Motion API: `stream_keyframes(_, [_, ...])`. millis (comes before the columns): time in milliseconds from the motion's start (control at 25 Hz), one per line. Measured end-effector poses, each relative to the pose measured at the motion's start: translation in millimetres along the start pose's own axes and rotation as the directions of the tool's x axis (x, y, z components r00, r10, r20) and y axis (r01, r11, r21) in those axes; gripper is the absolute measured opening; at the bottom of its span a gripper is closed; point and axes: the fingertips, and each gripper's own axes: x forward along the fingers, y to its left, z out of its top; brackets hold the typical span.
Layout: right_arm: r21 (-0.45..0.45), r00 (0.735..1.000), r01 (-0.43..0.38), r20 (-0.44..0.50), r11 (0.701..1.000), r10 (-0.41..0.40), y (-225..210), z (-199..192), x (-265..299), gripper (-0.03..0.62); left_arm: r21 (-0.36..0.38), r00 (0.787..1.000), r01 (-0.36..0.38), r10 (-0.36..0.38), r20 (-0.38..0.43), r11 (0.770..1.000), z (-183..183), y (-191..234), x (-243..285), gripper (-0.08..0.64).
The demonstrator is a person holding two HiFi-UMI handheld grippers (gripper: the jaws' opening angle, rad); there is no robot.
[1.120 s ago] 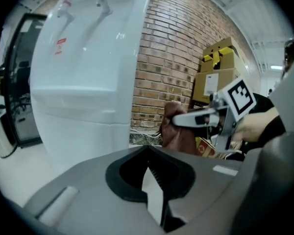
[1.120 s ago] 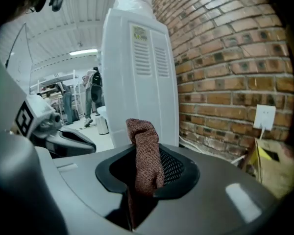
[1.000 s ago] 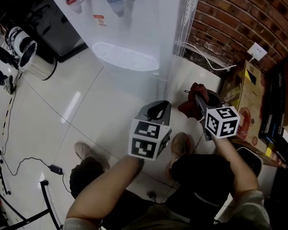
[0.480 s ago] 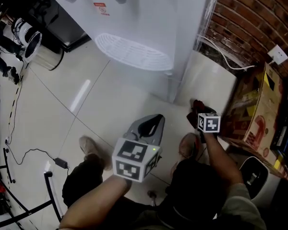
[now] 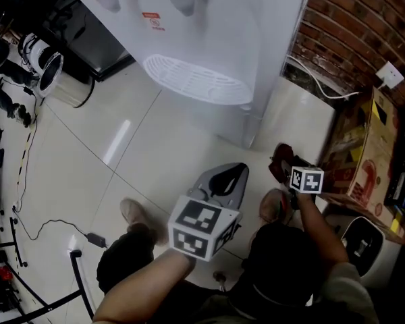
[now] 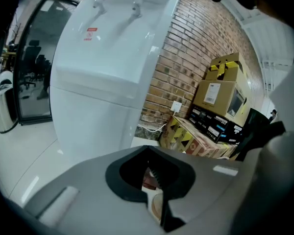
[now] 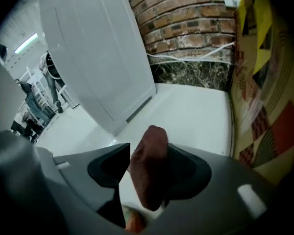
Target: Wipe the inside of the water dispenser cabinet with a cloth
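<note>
The white water dispenser (image 5: 209,39) stands at the top, also in the left gripper view (image 6: 112,58) and the right gripper view (image 7: 98,58); its cabinet's inside is not visible. A dark red cloth (image 5: 281,155) sits low over the floor, right of the dispenser. My right gripper (image 5: 287,167) holds its jaws around the cloth (image 7: 149,165). These jaws have just been opening: the cloth leans on the right jaw, with a gap at the left one. My left gripper (image 5: 235,173) hovers nearer the middle, shut and empty (image 6: 149,169).
A brick wall (image 5: 364,25) with a socket (image 5: 391,75) and a white cable (image 5: 317,79) runs along the right. Printed cardboard boxes (image 5: 361,154) and a white appliance (image 5: 368,245) stand there. Cables (image 5: 54,225) lie on the floor at left. My shoes (image 5: 138,214) are below.
My right gripper has dropped towards the floor beside the dispenser, taking the cloth with it. The left gripper has shifted only slightly.
</note>
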Motion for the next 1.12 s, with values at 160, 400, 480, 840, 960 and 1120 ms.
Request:
stream_keyframes(160, [-0.032, 0.996, -0.057, 0.071, 0.998, 0.059, 19.9, 19.2, -56.8, 0.267, 0.028, 0.997, 0.020, -0.022, 0.072, 0.999, 27.0, -15.0, -17.1, 0.000])
stream_keyframes(400, [-0.110, 0.934, -0.097, 0.333, 0.989, 0.129, 50.4, 129.1, -187.5, 0.150, 0.136, 0.988, -0.028, 0.007, 0.157, 0.990, 52.5, -30.0, -56.8, 0.000])
stream_keyframes(480, [-0.170, 0.903, -0.107, 0.396, 0.980, 0.168, 75.3, 165.0, -235.2, 0.107, 0.152, 0.977, -0.071, 0.038, 0.209, 0.986, 66.7, -26.4, -77.2, 0.000])
stream_keyframes(840, [-0.433, 0.741, -0.045, 0.590, 0.900, 0.320, 203.4, 234.0, -407.6, 0.014, 0.104, 0.897, -0.200, 0.139, 0.419, 0.974, 124.9, -11.2, -161.8, 0.000])
stream_keyframes(960, [-0.423, 0.697, -0.027, 0.642, 0.906, 0.320, 216.2, 223.4, -428.3, 0.014, 0.125, 0.889, -0.200, 0.126, 0.440, 0.972, 132.2, -24.3, -162.0, 0.000])
stream_keyframes(1120, [-0.362, 0.651, -0.051, 0.695, 0.931, 0.306, 205.2, 222.2, -444.6, 0.014, 0.143, 0.898, -0.208, 0.131, 0.420, 0.968, 130.2, -29.5, -149.5, 0.000])
